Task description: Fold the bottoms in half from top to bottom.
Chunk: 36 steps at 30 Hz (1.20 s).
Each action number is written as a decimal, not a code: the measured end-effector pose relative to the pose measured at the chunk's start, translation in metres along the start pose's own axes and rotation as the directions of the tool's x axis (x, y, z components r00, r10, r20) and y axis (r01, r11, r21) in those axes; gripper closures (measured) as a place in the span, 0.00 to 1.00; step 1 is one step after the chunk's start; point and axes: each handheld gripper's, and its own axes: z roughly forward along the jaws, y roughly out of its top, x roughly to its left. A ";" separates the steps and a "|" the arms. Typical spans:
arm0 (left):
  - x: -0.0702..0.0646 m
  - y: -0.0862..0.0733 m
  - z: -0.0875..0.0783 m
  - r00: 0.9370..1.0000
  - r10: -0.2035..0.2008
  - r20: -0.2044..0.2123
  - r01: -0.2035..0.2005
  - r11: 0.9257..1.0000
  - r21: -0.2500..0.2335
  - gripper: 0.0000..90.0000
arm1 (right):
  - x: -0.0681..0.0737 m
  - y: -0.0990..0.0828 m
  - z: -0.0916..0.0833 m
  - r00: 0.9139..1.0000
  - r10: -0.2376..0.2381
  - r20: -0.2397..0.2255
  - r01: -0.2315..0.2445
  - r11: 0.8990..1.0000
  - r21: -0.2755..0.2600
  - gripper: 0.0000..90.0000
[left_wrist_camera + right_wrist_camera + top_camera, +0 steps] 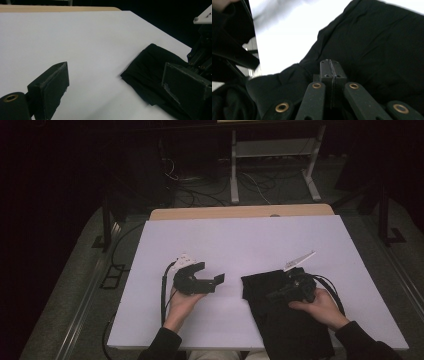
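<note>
**High view first: two grippers and a black cloth on a white table**

High view: the white table (240, 240) bears a black cloth (285, 320) at its near right, the cloth running off the near edge; the left gripper (212, 276) hangs over bare table to the cloth's left, jaws spread wide with nothing between them; the right gripper (275, 295) sits low over the cloth's upper part, held by the right hand (322, 307).

Left gripper view: the left gripper (115, 82) shows its two black jaws far apart, bare table between them; the cloth (150, 72) lies ahead to the right, beside the right-hand jaw.

Right gripper view: the right gripper (329, 67) has its jaws pressed flat together, no fabric visibly pinched between them; the cloth (374, 45) lies right under and around the tips; whether they touch it I cannot tell.
</note>
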 end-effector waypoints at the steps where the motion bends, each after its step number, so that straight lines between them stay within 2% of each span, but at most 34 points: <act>1: 0.000 0.000 0.000 1.000 0.000 0.000 0.000 1.000 0.000 0.08 | 0.001 0.000 0.001 1.000 -0.005 0.001 0.005 1.000 0.011 0.98; 9: 0.001 0.000 0.001 1.000 -0.006 0.001 0.006 1.000 -0.001 0.08 | 0.008 -0.007 0.008 0.999 -0.012 -0.037 0.015 0.998 0.069 0.98; 13: -0.001 0.000 0.003 1.000 -0.004 0.000 0.004 1.000 0.003 0.08 | 0.013 -0.012 0.010 0.999 -0.020 -0.049 0.026 0.994 0.107 0.98; 17: -0.001 0.000 0.006 1.000 -0.009 0.004 0.009 1.000 0.002 0.08 | 0.017 -0.017 0.012 0.996 -0.018 -0.086 0.031 0.988 0.149 0.98; 21: -0.002 0.001 0.009 1.000 -0.017 0.009 0.017 1.000 0.000 0.08 | 0.021 -0.022 0.013 0.994 -0.026 -0.102 0.043 0.984 0.171 0.98; 32: -0.012 0.004 0.019 1.000 0.001 0.024 -0.001 1.000 0.024 0.08 | 0.025 -0.032 0.008 0.993 -0.006 -0.120 0.026 0.987 0.161 0.98; 36: -0.015 0.004 0.025 0.999 0.004 0.035 -0.005 0.999 0.034 0.08 | 0.025 -0.034 -0.001 0.994 -0.006 -0.110 0.019 0.993 0.118 0.96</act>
